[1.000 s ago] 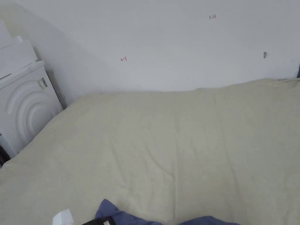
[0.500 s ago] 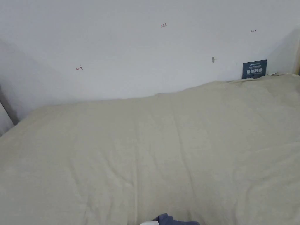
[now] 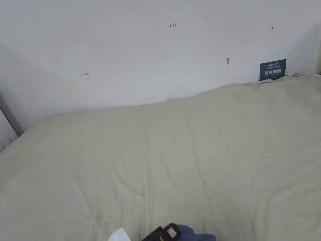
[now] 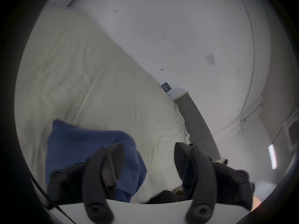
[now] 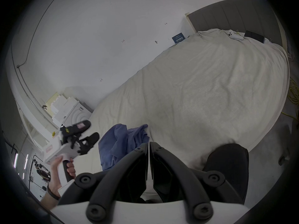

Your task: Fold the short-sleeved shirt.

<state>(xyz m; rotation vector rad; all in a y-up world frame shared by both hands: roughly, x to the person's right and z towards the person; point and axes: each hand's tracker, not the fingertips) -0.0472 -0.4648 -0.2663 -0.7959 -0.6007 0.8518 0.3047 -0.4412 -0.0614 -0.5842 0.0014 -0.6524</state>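
Jaws of the left gripper (image 4: 149,148) stand spread wide with nothing between them; in the right gripper view the same left gripper (image 5: 90,131) is held in a hand (image 5: 64,164) above the near edge of the bed, its two black jaws apart. Jaws of the right gripper (image 5: 148,144) are pressed together, with only a thin slit between them; whether any cloth is caught in that slit cannot be told.

Short-sleeved shirt (image 5: 121,144): blue, crumpled in a loose heap at the near edge of the bed, unfolded. In the right gripper view it lies just behind the closed jaws and to the right of the left gripper. In the left gripper view the shirt (image 4: 90,145) sits behind the left-hand jaw, apart from the right-hand one. In the head view, a small part of the shirt (image 3: 194,234) shows at the bottom edge, beside a black jaw tip of the left gripper (image 3: 166,233).

Bed (image 3: 175,150): covered with a wrinkled cream sheet, running to the white wall (image 3: 141,47).

Far end of the bed: a white controller (image 5: 235,35) and a dark tablet (image 5: 254,36) lie near a grey headboard (image 5: 234,15). A dark blue sign (image 3: 272,69) leans against the wall.
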